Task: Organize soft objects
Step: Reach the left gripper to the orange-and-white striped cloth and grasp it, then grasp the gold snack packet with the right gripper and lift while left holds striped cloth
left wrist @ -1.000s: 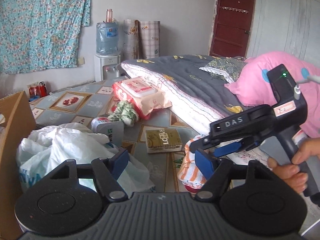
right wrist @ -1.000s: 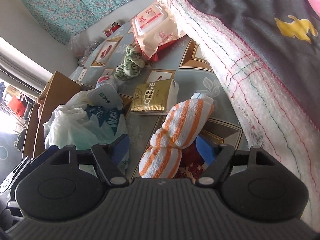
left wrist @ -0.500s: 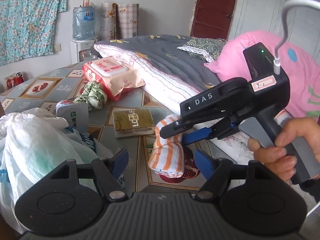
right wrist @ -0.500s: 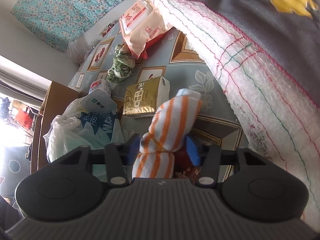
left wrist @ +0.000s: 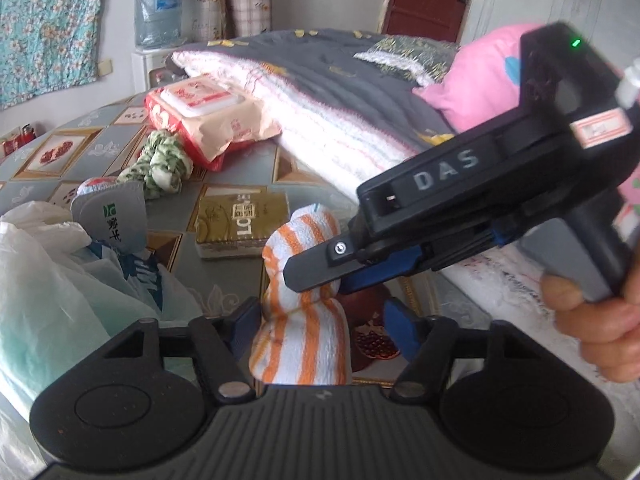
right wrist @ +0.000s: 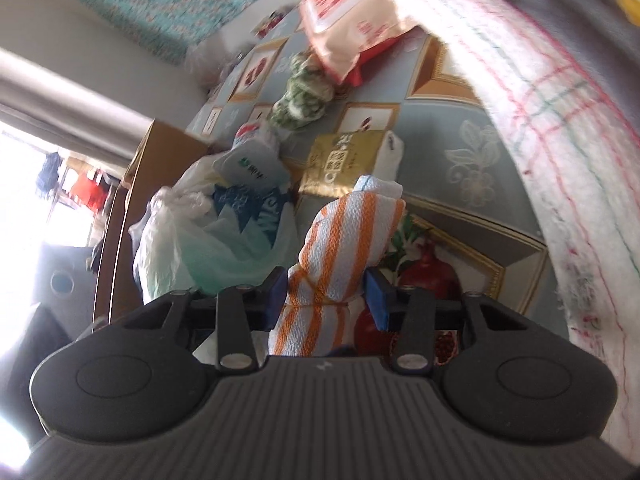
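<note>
Orange-striped towel roll (right wrist: 344,248) clamped in the right gripper (right wrist: 326,294); left gripper (left wrist: 322,322) spread open around its lower end.

The roll is pinched at its tied waist between the two blue pads of the right gripper, both pads pressed into the cloth. In the left wrist view the lower end of the roll (left wrist: 304,320) is seen between the parted left fingers, close beside the left pad and clear of the other one. The gold tissue pack (right wrist: 344,162) lies just beyond the roll, the white plastic bag (right wrist: 216,240) to its left, the green scrunched cloth (right wrist: 302,98) and wipes pack (right wrist: 352,16) farther off. The folded quilt (right wrist: 560,120) is banked along the roll's right.
</note>
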Motion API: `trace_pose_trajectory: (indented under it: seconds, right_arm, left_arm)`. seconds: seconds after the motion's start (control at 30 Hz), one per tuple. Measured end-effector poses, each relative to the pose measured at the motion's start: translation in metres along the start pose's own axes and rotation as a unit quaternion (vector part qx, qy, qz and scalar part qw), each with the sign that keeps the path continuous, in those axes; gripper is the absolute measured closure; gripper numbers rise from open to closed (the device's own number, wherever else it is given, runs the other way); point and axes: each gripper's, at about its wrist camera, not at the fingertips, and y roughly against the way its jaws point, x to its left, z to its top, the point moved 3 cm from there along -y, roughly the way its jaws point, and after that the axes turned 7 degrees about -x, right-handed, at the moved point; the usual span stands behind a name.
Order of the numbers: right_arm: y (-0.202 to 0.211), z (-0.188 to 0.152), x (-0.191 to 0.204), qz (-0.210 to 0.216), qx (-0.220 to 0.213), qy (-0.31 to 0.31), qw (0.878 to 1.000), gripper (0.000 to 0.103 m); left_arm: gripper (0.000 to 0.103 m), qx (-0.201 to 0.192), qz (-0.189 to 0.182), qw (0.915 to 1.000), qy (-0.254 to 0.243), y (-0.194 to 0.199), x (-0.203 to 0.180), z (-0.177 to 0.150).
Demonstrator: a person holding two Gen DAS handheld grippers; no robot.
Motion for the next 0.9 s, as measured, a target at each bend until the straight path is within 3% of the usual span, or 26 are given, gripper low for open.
trace_pose_trajectory:
  seconds: [0.07, 0.17, 0.3, 0.37, 0.43, 0.5, 0.77, 0.9]
  right_arm:
    - [0.000, 0.003, 0.006, -0.005, 0.012, 0.029, 0.999, 0.060]
    - [0.006, 0.015, 0.011, -0.011, 0.030, 0.064, 0.997, 0.059]
    - [0.020, 0.046, 0.022, -0.041, 0.013, 0.126, 0.991, 0.046]
    - [0.014, 0.059, 0.032, -0.052, 0.015, 0.166, 0.985, 0.041]
    - [-0.001, 0.067, 0.043, -0.061, 0.028, 0.215, 0.974, 0.027]
    - [-0.020, 0.072, 0.051, -0.068, 0.041, 0.250, 0.965, 0.023]
    - [-0.091, 0.073, 0.058, -0.099, 0.105, 0.333, 0.932, 0.025]
    - [-0.098, 0.070, 0.051, -0.103, 0.104, 0.320, 0.936, 0.034]
  left_arm:
    - [0.059, 0.012, 0.020, 0.9997, -0.002, -0.008, 0.004, -0.002]
    - [0.059, 0.024, 0.008, 0.9993, 0.027, -0.014, 0.014, -0.004]
    - [0.060, 0.027, 0.005, 0.9986, 0.045, -0.013, 0.019, -0.003]
    - [0.060, 0.031, 0.006, 0.9983, 0.048, -0.012, 0.019, -0.004]
    - [0.060, 0.034, 0.007, 0.9979, 0.055, -0.011, 0.020, -0.004]
    - [0.060, 0.035, 0.008, 0.9976, 0.059, -0.010, 0.022, -0.005]
    - [0.060, 0.038, 0.012, 0.9977, 0.055, -0.011, 0.021, -0.005]
    - [0.059, 0.038, 0.014, 0.9981, 0.047, -0.013, 0.019, -0.004]
